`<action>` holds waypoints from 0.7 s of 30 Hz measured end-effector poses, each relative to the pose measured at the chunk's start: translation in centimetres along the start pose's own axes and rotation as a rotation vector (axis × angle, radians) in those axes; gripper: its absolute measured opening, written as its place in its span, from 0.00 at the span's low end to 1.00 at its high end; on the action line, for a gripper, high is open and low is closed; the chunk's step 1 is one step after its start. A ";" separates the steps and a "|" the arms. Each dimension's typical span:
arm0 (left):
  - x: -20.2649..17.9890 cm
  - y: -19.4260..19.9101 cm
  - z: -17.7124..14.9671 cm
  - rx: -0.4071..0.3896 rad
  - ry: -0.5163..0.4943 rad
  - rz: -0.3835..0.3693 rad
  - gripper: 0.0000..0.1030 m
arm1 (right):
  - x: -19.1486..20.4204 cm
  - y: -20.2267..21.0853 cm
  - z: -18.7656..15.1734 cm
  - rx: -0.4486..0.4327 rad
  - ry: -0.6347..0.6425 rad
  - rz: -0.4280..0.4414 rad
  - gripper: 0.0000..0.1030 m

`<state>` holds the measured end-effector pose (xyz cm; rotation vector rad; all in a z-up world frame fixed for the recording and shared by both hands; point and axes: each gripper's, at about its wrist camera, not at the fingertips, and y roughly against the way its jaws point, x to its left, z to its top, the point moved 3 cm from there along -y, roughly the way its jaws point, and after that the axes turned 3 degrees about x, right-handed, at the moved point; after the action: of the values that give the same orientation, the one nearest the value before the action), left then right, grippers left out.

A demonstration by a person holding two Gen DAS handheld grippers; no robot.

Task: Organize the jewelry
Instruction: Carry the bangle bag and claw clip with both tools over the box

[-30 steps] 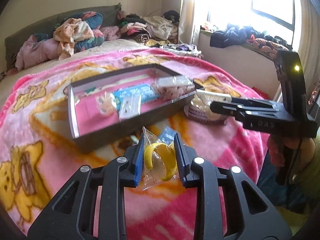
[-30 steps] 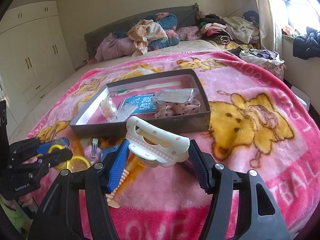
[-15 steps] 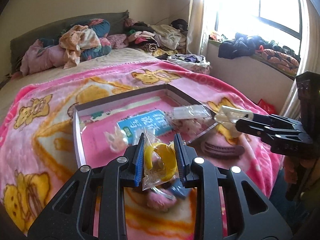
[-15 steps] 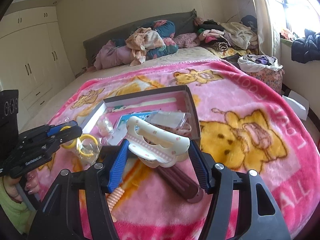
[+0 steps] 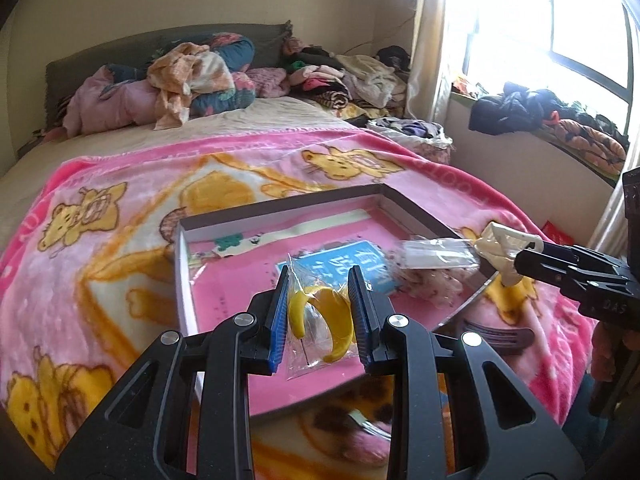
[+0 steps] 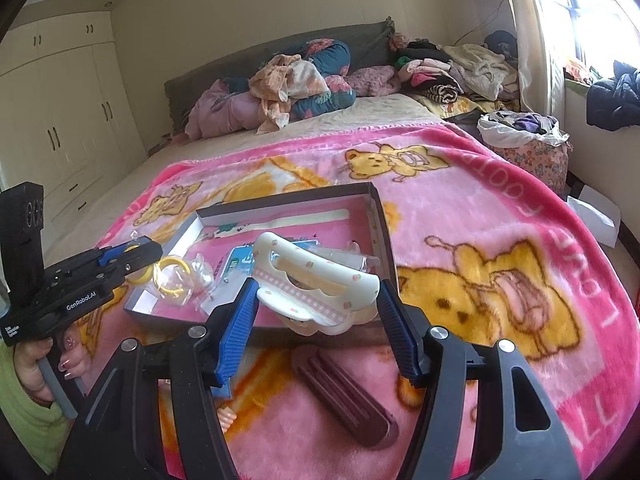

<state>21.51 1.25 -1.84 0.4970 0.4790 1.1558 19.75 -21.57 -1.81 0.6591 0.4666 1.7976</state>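
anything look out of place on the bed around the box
Yes. A maroon hair clip lies loose on the pink blanket, outside the shallow box where the other pieces are gathered. Another small item near it is blurred and partly hidden. Nothing looks spilled or broken.

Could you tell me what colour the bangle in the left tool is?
Yellow bangle; left wrist view shows best.

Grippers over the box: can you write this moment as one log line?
left gripper: shut on bagged yellow bangles | right gripper: shut on cream hair clip | both: above box
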 end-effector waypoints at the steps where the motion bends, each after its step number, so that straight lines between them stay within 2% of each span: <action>1: 0.2 -0.1 0.0 0.000 0.004 0.004 0.20 | 0.0 -0.2 0.1 0.001 0.001 0.000 0.57; 12: 3.8 -0.4 0.0 -0.005 0.069 0.074 0.20 | 0.5 -2.8 1.2 0.026 0.027 0.010 0.57; 21: 5.1 -1.3 -0.7 0.006 0.095 0.088 0.20 | 1.5 -5.5 2.4 0.053 0.058 0.022 0.57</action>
<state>23.73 5.69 -3.65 0.4736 0.5473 1.2673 24.96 -18.41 -3.06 0.6520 0.5502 1.8338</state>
